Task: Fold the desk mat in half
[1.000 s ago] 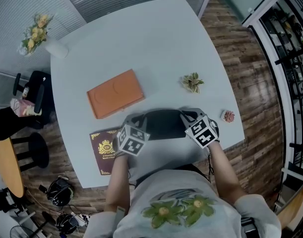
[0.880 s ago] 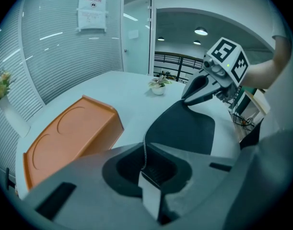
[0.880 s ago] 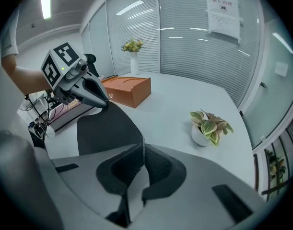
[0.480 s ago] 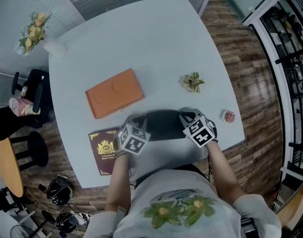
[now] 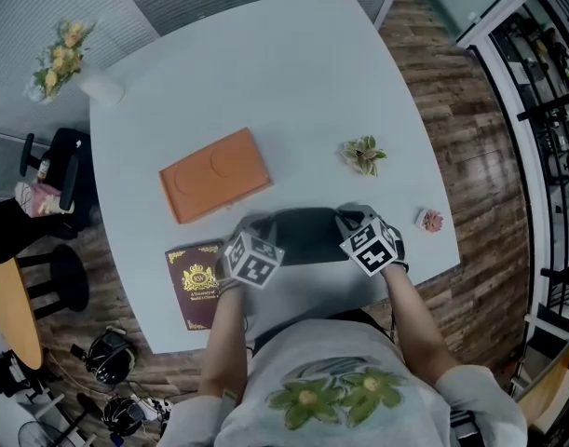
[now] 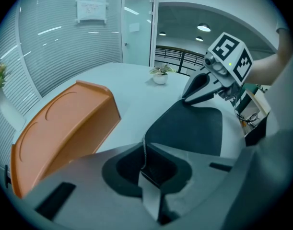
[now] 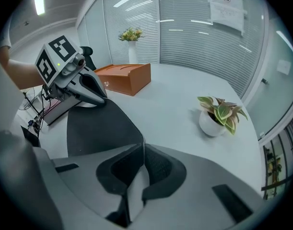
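Beside the orange box [image 5: 214,175], on its side nearer the person, the dark desk mat [image 5: 300,232] lies on the white table [image 5: 293,73]. It stretches away from the box toward the table's right edge. The left gripper [image 6: 145,151] is clenched on the end of the mat closest to the box, with the thin edge of the sheet pinched between its closed jaws. The right gripper [image 7: 142,150] grasps the end farthest from the box in the same way, its jaws pressed together on the edge. The dark sheet spans from one gripper to the other, and both grippers point steeply down at the tabletop.

A maroon booklet [image 5: 195,282] with a gold crest lies near the box, at the table edge nearest the person and just left of the left gripper. A small potted plant [image 5: 362,155] stands well to the right of the box, beyond the mat's far end. A little pink thing [image 5: 429,219] sits further right, near the table's edge. At the corner behind the box stands a white vase [image 5: 102,89] with yellow flowers. Slatted blinds and glass panels run along the walls behind the box. The floor round the table is dark wood planks [image 5: 461,147].
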